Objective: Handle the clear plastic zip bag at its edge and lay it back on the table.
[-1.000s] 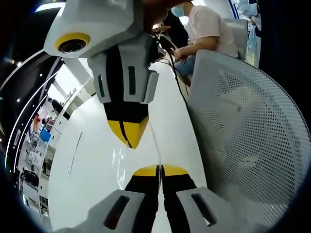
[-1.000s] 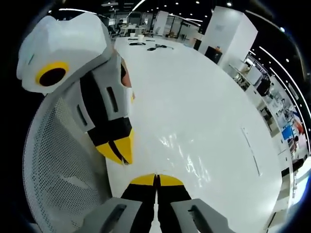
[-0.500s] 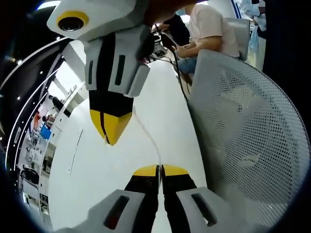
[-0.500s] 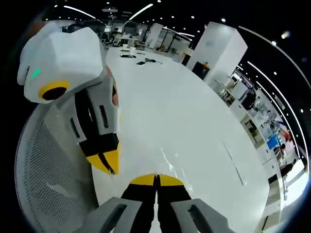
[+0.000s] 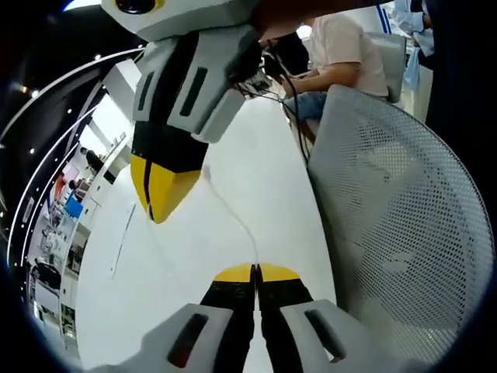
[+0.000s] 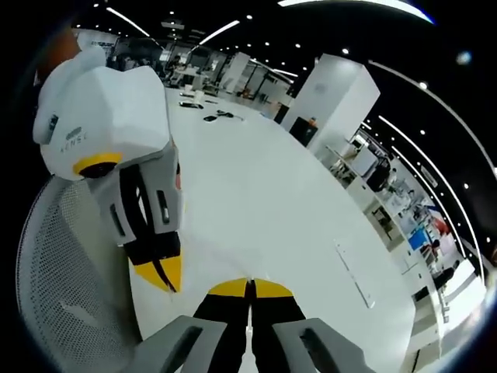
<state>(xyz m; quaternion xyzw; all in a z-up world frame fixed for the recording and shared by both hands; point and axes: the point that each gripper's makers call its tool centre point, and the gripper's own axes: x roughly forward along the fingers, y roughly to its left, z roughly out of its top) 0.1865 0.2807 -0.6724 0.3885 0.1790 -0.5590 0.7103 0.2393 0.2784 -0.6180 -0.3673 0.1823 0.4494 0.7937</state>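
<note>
left gripper (image 5: 255, 272): fingers pressed together on edge of clear zip bag (image 5: 229, 210) | right gripper (image 6: 248, 287): fingers closed, apparently pinching same edge | bag stretched between both, above white worktop (image 6: 264, 202) | mesh chair (image 5: 404, 233) beside

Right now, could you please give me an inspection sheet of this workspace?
Surface: white table, glossy.
Job's things: clear zip bag, seen as a thin edge stretched between the two grippers, seemingly lifted.
Clutter: small dark items at the table's far end.
Grippers: left gripper and right gripper, jaws shut, apparently on the bag's edge.
Cables: black cables near a seated person.
Surroundings: mesh chair, white pillar.
</note>
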